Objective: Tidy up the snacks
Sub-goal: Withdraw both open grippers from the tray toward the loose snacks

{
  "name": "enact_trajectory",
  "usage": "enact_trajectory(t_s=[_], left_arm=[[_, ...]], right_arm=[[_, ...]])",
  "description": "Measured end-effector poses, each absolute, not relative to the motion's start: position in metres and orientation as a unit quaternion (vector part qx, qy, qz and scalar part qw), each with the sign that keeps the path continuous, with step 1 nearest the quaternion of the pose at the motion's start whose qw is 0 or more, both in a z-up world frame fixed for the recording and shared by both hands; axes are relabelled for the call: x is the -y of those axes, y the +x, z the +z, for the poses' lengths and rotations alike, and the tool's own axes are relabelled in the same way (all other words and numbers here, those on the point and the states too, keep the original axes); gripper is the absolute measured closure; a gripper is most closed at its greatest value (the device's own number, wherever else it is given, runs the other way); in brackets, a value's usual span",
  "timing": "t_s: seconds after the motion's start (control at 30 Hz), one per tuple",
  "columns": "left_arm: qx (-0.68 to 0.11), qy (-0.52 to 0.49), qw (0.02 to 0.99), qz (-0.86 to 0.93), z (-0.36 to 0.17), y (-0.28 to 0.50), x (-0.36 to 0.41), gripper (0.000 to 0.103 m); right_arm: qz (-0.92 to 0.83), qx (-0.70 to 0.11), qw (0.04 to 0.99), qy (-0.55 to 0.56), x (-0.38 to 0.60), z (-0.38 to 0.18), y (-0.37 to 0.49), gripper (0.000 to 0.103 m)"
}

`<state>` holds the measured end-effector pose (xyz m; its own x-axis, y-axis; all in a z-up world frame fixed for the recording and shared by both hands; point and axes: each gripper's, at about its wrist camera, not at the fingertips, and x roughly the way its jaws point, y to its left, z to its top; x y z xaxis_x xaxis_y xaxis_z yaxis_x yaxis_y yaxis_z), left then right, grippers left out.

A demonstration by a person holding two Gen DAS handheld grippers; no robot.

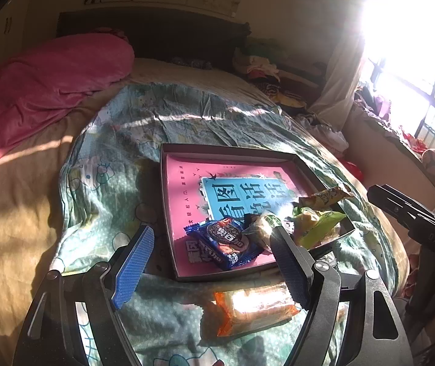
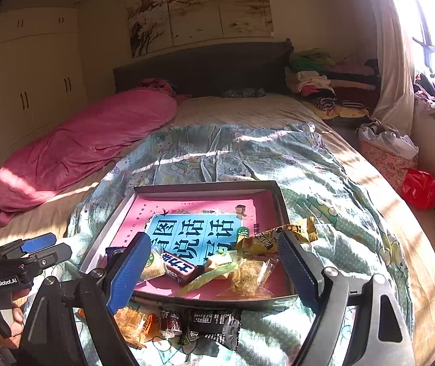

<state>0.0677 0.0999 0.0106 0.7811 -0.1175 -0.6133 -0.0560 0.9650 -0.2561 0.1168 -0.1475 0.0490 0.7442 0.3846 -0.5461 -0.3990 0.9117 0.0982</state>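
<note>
A shallow dark box (image 1: 168,207) (image 2: 278,195) with a pink printed floor lies on the bed. In it are a blue cookie packet (image 1: 226,244), a green packet (image 1: 315,225) (image 2: 214,271), a yellow packet (image 1: 327,196) (image 2: 275,238), a dark bar (image 2: 181,270) and a clear-wrapped snack (image 2: 248,274). Loose in front of the box lie an orange packet (image 1: 254,308) (image 2: 132,323), a black packet (image 2: 214,323) and a small dark candy (image 2: 170,323). My left gripper (image 1: 211,262) is open and empty above the box's near edge. My right gripper (image 2: 214,262) is open and empty over the box's near snacks.
The box sits on a green cartoon-print quilt (image 1: 168,122) (image 2: 248,152). A pink blanket (image 1: 34,91) (image 2: 89,143) lies at the left. Folded clothes (image 2: 315,82) are piled by the headboard. A floral basket (image 2: 385,158) and red bag (image 2: 420,187) stand beside the bed.
</note>
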Motion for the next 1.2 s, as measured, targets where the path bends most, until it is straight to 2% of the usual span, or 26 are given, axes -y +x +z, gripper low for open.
enact_trajectory(t_s=[1.2], left_arm=[[-0.373, -0.095, 0.922, -0.036, -0.002, 0.039, -0.050, 0.023]], right_arm=[[0.251, -0.314, 0.915, -0.031, 0.151, 0.035, 0.083, 0.018]])
